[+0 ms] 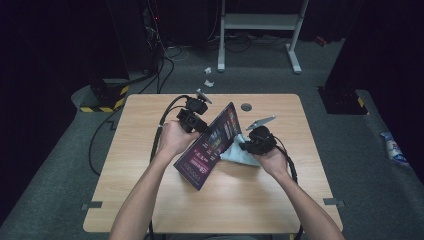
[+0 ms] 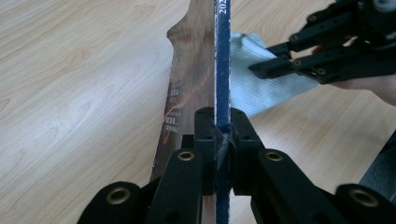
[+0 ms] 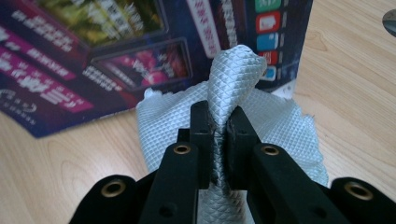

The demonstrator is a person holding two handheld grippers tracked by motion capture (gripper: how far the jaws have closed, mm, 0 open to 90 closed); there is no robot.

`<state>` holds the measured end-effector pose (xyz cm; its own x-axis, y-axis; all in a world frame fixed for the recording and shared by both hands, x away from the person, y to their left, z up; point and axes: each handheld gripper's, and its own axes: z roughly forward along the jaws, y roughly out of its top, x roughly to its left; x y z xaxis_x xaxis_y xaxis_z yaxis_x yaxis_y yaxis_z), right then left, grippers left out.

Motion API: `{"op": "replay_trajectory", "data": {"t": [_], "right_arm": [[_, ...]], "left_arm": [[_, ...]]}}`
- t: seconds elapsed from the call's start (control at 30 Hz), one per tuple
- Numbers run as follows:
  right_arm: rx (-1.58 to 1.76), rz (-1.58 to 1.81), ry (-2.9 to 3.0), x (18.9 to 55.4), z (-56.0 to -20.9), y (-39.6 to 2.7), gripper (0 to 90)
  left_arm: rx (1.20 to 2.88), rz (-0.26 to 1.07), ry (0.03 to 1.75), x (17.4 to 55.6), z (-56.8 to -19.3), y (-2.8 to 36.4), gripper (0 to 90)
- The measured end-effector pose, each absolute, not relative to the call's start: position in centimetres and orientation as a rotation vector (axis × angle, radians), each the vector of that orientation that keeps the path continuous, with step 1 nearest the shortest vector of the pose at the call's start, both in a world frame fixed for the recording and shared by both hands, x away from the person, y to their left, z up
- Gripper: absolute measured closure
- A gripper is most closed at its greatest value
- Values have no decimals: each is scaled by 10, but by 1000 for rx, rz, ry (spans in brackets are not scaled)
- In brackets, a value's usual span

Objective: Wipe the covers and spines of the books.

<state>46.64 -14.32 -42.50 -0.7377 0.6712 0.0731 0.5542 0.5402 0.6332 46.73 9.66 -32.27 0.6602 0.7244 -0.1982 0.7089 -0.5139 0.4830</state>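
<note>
While left tool (image 2: 223, 135) clamps booklet (image 1: 212, 142) edge-on, cover hidden, right tool (image 3: 219, 128) pinches cloth (image 3: 233, 88).

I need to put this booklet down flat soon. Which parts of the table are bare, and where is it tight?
Bare wood runs along the near edge of the light wooden table, between the forearms, and down its left side. The far right corner past the round grey grommet is free too. The middle is tight: dark glossy booklet, pale blue woven cloth, both grippers.
</note>
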Motion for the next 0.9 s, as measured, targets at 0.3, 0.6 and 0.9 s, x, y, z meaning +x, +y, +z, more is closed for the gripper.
{"op": "replay_trajectory", "data": {"t": [0.3,0.6,0.9], "right_arm": [[1029,1009,2584,471,-423,-131,839],[940,1072,2565,463,-408,-122,839],[807,1198,2524,447,-373,-112,839]], "left_arm": [[2362,28,1079,465,-324,89,839],[2388,38,1059,466,-326,80,838],[2411,36,1052,467,-331,71,837]]}}
